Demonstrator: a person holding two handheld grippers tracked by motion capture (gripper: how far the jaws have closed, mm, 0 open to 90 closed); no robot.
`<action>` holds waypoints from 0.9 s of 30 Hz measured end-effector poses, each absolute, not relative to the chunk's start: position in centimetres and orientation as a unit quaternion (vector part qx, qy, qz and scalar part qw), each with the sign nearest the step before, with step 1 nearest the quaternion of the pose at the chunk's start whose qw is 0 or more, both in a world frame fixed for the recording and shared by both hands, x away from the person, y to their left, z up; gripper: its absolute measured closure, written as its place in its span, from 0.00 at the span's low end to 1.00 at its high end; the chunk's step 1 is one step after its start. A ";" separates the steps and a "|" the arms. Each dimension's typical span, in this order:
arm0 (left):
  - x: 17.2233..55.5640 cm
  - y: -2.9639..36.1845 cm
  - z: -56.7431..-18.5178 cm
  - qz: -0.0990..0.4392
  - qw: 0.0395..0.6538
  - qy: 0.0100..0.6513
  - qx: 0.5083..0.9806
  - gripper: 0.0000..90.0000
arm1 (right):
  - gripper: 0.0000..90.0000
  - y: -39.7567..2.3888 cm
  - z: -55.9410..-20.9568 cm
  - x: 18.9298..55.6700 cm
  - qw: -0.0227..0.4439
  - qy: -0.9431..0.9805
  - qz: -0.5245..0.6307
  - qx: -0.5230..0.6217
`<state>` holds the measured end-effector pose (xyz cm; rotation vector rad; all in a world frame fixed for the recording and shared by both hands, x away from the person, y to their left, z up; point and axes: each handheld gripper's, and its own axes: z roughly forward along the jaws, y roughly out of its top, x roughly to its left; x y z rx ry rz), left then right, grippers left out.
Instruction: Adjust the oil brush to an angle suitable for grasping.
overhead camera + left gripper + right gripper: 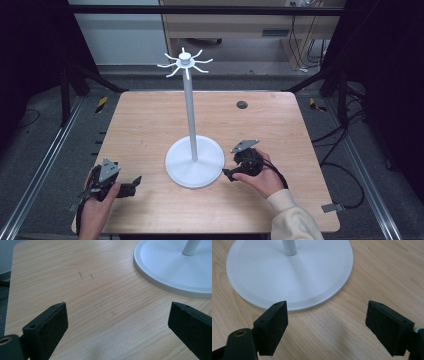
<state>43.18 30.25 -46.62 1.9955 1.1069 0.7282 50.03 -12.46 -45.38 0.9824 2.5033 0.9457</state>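
Observation:
A white stand (191,120) with a round base (195,162) and a thin pole stands at the middle of the wooden table (150,120); curved hooks (185,63) fan out at its top. My left gripper (134,184) rests at the front left, held by a hand, jaws wide apart over bare wood (117,315), open and empty. My right gripper (228,174) lies just right of the base, also open and empty (327,315). The base's rim (312,307) lies just beyond its jaws, and the base (175,270) appears at the upper right of the left gripper view.
A small dark round hole (242,104) sits in the table near its far right. Metal rails (45,155) and black frame bars run along both sides. Cables (345,170) lie on the floor at the right.

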 end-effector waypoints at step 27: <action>43.1 30.1 -46.6 0.281 0.367 0.431 0.775 0.03 | 0.83 -12.9 -45.6 51.6 0.153 0.871 0.313 0.347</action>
